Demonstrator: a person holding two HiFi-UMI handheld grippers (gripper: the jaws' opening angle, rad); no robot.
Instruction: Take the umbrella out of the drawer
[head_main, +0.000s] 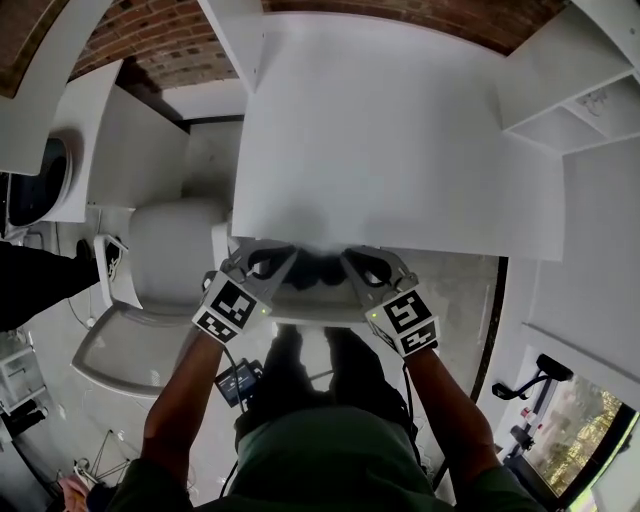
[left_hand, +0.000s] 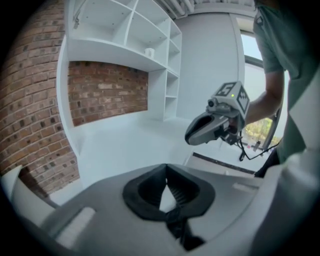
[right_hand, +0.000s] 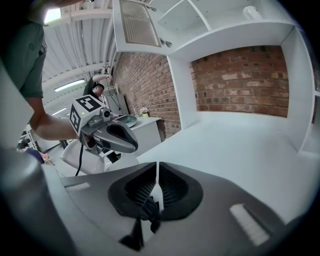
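Head view: left tool and right tool hover side by side at the near edge of a white surface. Neither umbrella nor drawer shows, so the umbrella presumably lies below the tools, under that edge.

Left gripper view: jaws clenched on nothing, with brick wall and white shelves ahead.

Right gripper view: jaws pressed almost together, empty.

A folded umbrella should be light, its shaft stiff and its fabric soft and slippery, so the handle or mid-shaft looks the best hold.
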